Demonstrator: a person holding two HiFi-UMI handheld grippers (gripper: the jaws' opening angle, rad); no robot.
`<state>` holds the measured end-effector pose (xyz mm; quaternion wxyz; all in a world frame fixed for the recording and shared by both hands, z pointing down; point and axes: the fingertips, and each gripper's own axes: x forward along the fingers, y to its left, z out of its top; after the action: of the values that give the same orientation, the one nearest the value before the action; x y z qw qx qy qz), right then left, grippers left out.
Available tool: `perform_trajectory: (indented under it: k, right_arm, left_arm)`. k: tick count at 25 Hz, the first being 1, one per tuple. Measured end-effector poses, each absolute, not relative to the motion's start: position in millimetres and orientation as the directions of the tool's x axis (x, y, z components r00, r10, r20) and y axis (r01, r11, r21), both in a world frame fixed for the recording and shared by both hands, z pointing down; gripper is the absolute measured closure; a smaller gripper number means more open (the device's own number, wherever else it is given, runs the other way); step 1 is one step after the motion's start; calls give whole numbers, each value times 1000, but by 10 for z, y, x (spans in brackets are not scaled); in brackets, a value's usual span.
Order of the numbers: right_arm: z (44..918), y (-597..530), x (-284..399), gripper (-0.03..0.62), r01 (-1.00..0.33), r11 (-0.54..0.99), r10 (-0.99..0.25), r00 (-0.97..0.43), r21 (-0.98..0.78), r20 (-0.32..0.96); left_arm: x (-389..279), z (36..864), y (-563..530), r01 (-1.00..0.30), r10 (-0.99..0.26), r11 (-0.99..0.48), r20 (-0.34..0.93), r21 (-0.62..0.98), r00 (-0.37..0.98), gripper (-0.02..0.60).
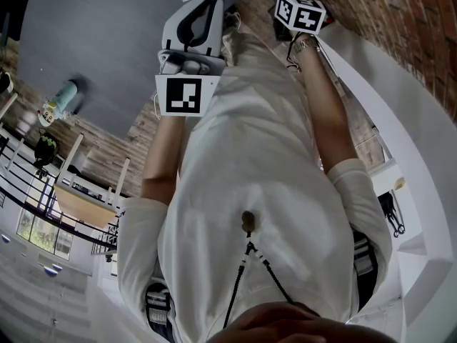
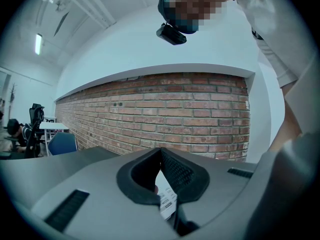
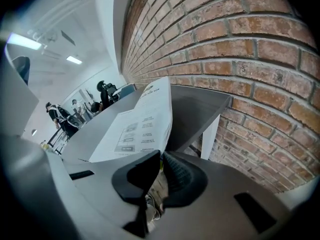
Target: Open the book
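Pinching the thin white printed-paper book [image 3: 142,126] by its page edge above the grey table [image 3: 199,109], the right gripper [image 3: 161,156] is clenched tight and the left gripper [image 2: 161,156] clamps a white printed sheet [image 2: 167,203], so an uneven pull could tear paper.

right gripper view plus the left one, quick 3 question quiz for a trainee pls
1. True or false: the right tool is closed on a page of the open book.
2. What kind of wall stands beside the grey table? A brick, B tiled, C glass.
3. What shows between the jaws of the left tool?

Key: 1 true. 2 A. 3 a printed white sheet, with the jaws closed on it.
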<state>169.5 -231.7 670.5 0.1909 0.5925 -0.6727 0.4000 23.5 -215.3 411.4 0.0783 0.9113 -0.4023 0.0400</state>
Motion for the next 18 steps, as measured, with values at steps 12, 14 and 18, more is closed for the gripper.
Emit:
perform_trajectory:
  k: [12,14,18]
  right_arm:
    - [6756,-2352,1941,548,-961,-46,-636,-182,-272,750]
    - [6763,-2360,1996,548,-963,-51,-635,-175,-266,753]
    - [6790,-2370,2114,548,-966,-59,-633,-159,-251,758]
  left_arm:
    - [210,4139,-2181,-744,-730,-658,143,115,668,559]
    - [218,4138,-2190,-744,-731,-658,142,114,668,560]
    - [236,4143,-2198,-745,-731,-658,141,113,667,559]
